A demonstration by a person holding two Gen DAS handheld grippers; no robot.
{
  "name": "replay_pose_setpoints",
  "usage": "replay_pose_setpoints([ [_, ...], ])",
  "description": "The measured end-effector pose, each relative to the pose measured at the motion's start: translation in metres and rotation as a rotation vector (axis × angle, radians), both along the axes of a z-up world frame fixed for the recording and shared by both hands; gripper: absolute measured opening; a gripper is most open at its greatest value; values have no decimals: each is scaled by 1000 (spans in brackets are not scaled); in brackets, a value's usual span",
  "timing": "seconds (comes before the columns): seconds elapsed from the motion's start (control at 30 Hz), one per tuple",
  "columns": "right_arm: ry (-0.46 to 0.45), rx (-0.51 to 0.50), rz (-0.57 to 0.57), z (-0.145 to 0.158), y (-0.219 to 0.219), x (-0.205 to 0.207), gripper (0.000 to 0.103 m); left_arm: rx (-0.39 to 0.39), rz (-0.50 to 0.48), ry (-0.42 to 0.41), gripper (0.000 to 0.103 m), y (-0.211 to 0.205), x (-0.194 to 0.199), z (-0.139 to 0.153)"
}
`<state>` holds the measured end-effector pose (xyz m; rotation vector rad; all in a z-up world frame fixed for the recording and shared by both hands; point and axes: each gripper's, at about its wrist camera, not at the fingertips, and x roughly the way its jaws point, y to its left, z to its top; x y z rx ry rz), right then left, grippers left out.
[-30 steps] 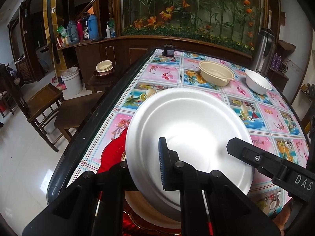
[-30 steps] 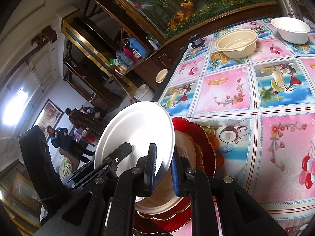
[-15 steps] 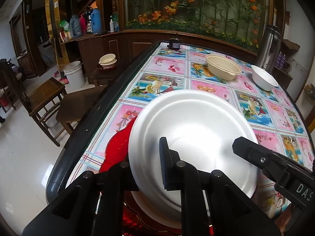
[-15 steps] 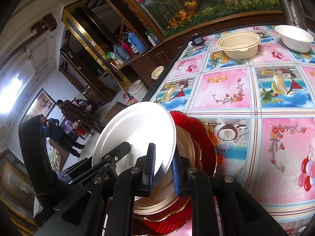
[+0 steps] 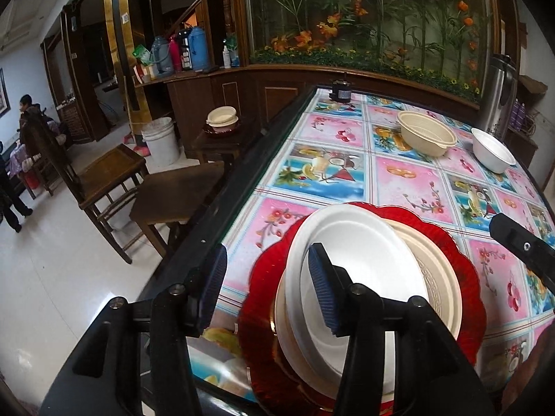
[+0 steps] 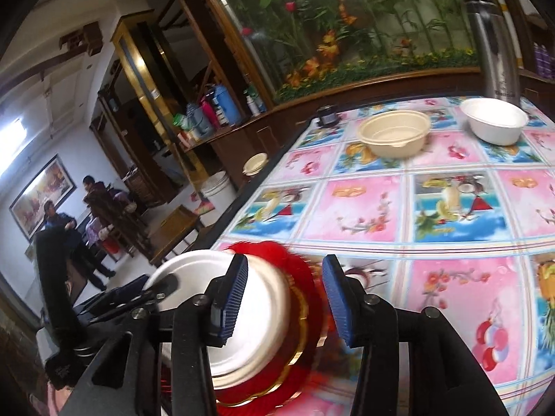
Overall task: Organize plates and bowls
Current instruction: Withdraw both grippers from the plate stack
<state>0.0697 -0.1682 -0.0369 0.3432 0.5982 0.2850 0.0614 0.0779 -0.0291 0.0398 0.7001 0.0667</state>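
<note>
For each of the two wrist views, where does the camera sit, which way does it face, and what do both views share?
Left wrist view: sits behind the left gripper, angled down at the white plate on the red plate at the table's near left edge; its jaws are opening, and the other gripper's finger pokes in at right.
Right wrist view: sits behind the right gripper, facing across the table; its jaws are opening off the plate.
Shared: plate stack, beige bowl, white bowl, steel flask.
</note>
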Motion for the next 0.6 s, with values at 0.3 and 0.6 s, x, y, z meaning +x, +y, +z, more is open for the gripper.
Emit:
replay_pose_setpoints([
  [0.3, -28, -13, -130, -17, -50, 12, 47, 75, -65, 62, 60, -19, 12, -14],
  [0.6, -50, -4, -209, -20, -89, 20, 49, 49, -82, -31, 61, 2, -1, 28],
])
